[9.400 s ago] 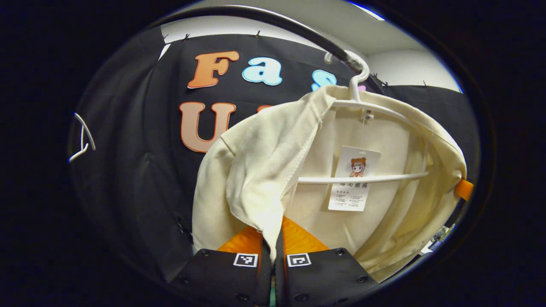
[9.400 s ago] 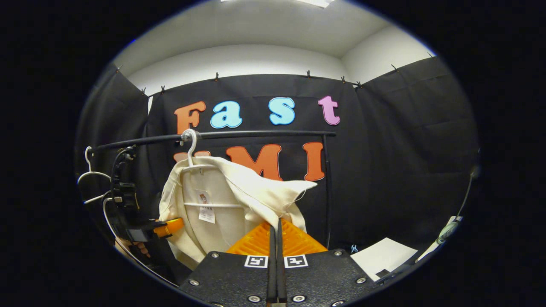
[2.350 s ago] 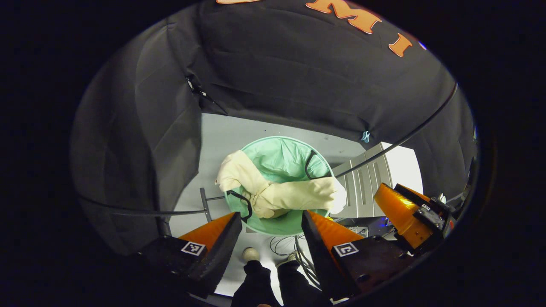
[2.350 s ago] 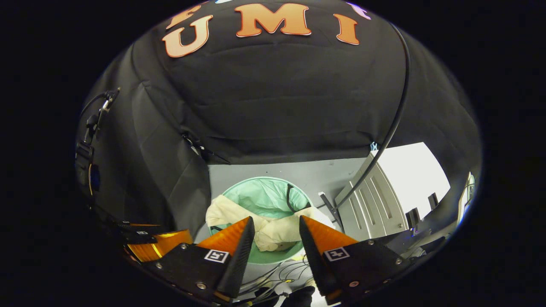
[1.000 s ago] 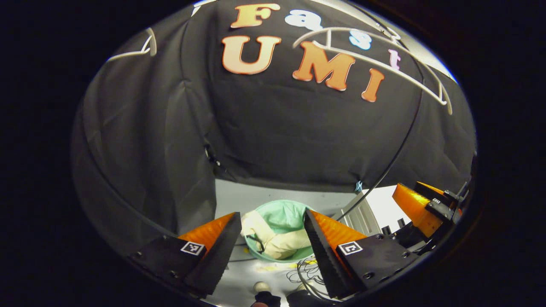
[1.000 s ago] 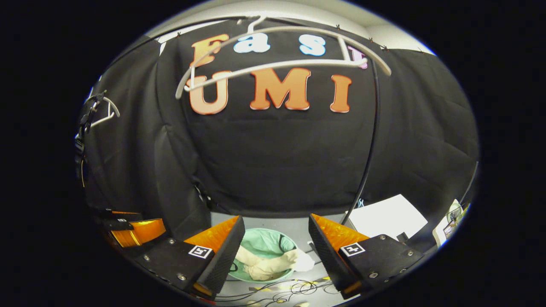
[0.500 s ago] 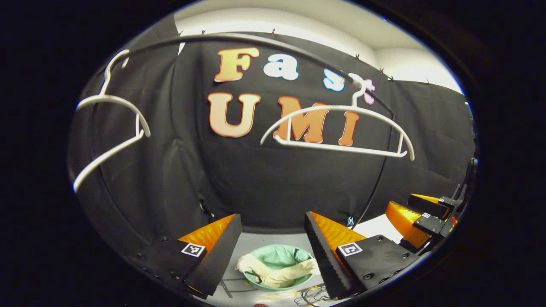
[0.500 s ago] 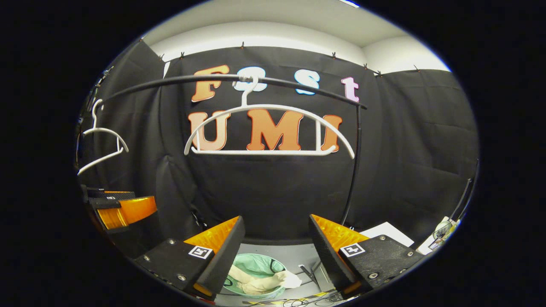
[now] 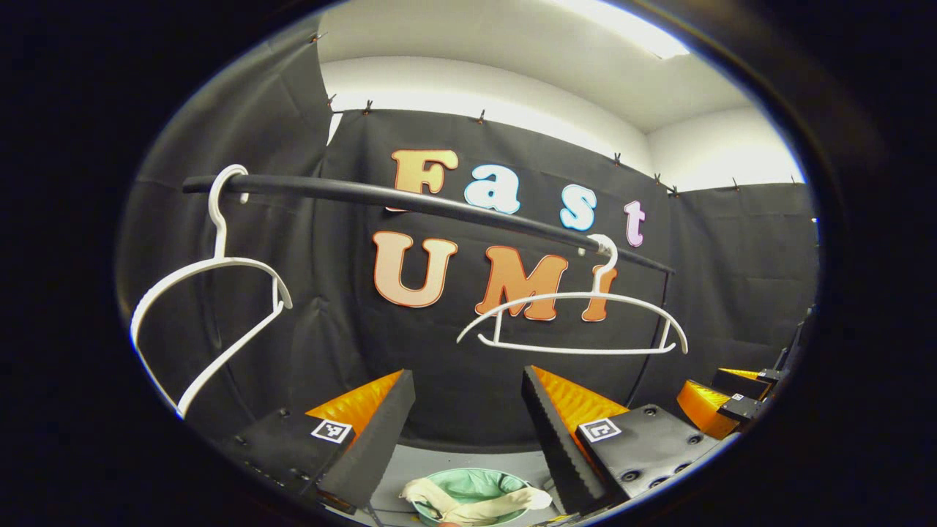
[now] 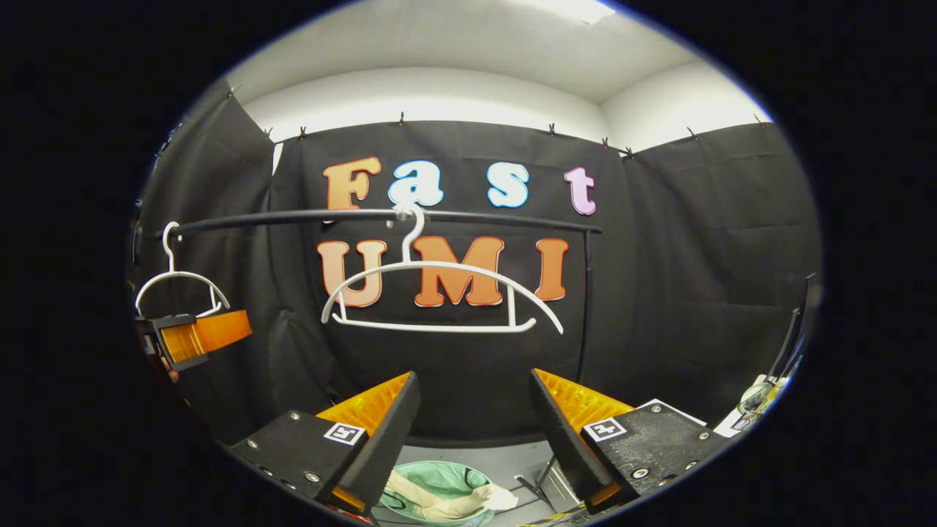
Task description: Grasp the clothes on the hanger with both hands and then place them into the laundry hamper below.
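Both grippers hang raised before the clothes rail (image 10: pixel 381 216), the left gripper (image 9: pixel 465 410) and right gripper (image 10: pixel 472 417) each with fingers spread wide and nothing between them. The cream garment (image 10: pixel 446 499) lies in the green laundry hamper (image 10: pixel 439 479) on the floor below, one end draped over the rim (the job looks done). The risk left, as I judge it: that overhanging end could drag the cloth out, or a careless swing could knock the bare white hanger (image 10: pixel 439 296) off the rail.
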Demonstrator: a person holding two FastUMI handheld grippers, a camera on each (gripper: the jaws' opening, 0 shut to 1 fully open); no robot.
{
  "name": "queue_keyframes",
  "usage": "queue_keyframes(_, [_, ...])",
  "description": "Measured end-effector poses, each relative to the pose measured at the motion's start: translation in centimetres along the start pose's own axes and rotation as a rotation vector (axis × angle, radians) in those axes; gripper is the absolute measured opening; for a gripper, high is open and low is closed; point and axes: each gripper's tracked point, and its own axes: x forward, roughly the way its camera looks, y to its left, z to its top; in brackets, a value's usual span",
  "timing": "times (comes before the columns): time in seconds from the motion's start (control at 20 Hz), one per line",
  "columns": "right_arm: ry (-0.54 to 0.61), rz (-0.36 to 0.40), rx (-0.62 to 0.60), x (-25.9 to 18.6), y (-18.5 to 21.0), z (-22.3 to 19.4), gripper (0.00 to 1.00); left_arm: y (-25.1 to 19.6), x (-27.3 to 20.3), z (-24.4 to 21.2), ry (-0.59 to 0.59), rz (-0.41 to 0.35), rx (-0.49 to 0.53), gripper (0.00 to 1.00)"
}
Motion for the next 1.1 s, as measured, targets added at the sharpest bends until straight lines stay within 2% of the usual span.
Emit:
queue_keyframes(0.05, [-0.009,0.008,-0.007,0.0,0.4,0.3,0.93,0.1,0.0,0.2,-0.004,0.003,0.004,0.94])
queue_keyframes(0.1, [-0.016,0.017,-0.01,0.1,0.7,0.5,0.93,0.3,0.0,0.5,-0.012,0.006,0.007,0.97])
queue_keyframes(0.2, [-0.022,0.031,-0.008,0.4,1.4,0.7,0.93,0.6,-0.1,0.9,-0.024,0.01,0.011,0.97])
queue_keyframes(0.3, [-0.024,0.045,0.005,0.4,2.0,0.6,0.93,1.2,-0.2,1.1,-0.032,0.027,0.013,0.94])
queue_keyframes(0.35, [-0.025,0.05,0.01,0.4,2.2,0.7,0.93,1.5,-0.4,1.3,-0.038,0.034,0.011,0.97])
queue_keyframes(0.45, [-0.026,0.055,0.007,0.5,2.4,0.6,0.93,2.0,-0.6,1.9,-0.057,0.041,0.001,0.97])
queue_keyframes(0.5, [-0.027,0.057,0.009,0.7,2.5,0.7,0.93,2.2,-0.7,2.0,-0.063,0.043,-0.003,0.94])
queue_keyframes(0.55, [-0.027,0.059,0.014,0.7,2.6,0.6,0.93,2.4,-0.7,2.2,-0.07,0.045,-0.006,0.97])
queue_keyframes(1.0, [-0.02,0.048,0.02,0.4,2.6,0.1,0.93,2.0,-0.1,2.2,-0.07,0.034,-0.025,0.97])
queue_keyframes(1.05, [-0.022,0.045,0.018,0.4,2.5,0.2,0.93,2.0,-0.1,2.2,-0.068,0.03,-0.029,1.0])
queue_keyframes(1.1, [-0.023,0.042,0.017,0.5,2.5,0.2,0.93,2.1,0.0,2.1,-0.066,0.031,-0.028,0.97])
